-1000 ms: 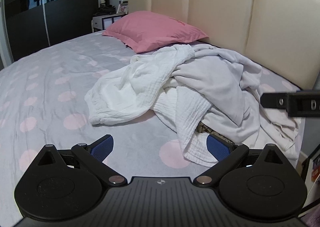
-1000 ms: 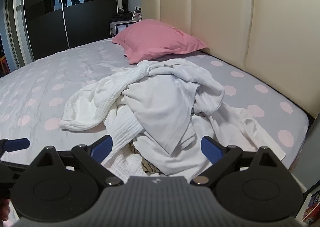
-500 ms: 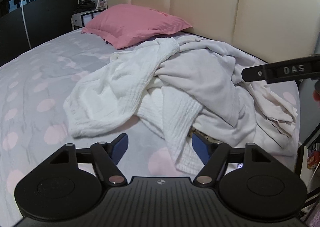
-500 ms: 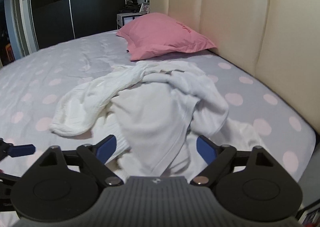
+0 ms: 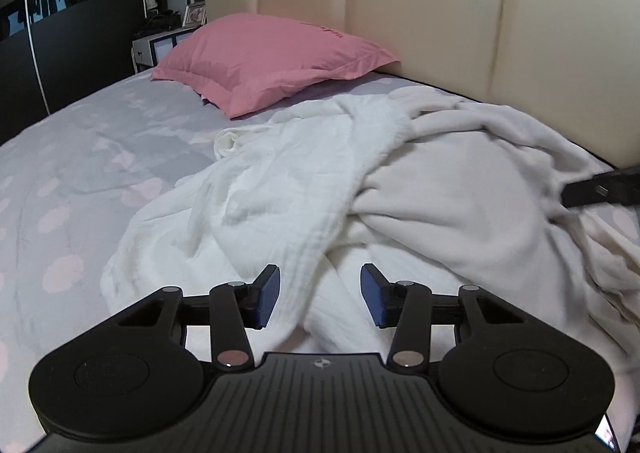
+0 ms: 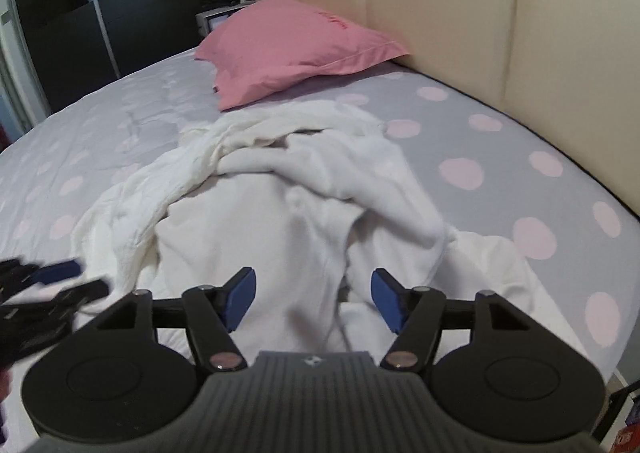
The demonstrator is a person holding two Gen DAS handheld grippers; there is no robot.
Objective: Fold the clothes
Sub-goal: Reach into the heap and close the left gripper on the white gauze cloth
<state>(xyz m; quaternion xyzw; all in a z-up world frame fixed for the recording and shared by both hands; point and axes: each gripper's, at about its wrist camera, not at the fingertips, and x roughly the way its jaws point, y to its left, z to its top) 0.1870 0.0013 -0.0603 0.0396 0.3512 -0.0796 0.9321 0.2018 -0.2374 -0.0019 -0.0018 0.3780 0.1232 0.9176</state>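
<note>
Closer now, both claws (image 5: pixel 320 301) (image 6: pixel 312 301) straddle clothes (image 5: pixel 304 189).

We count two grippers, the left gripper (image 5: pixel 320 301) and the right gripper (image 6: pixel 313 300), one pink pillow (image 5: pixel 272 57), one headboard (image 5: pixel 440 13), and one heap of white clothes (image 5: pixel 360 189) whose pieces we cannot separate.

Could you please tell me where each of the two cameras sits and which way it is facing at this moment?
Left wrist: on the left claw, looking along its open fingers over the heap of white clothes toward the pink pillow and headboard; the right claw's tip enters at the right edge.
Right wrist: on the right claw, open, low over the same heap, facing the pillow and headboard; the blurred left claw shows at the left edge.
Shared: clothes, pillow, headboard, dotted sheet.
</note>
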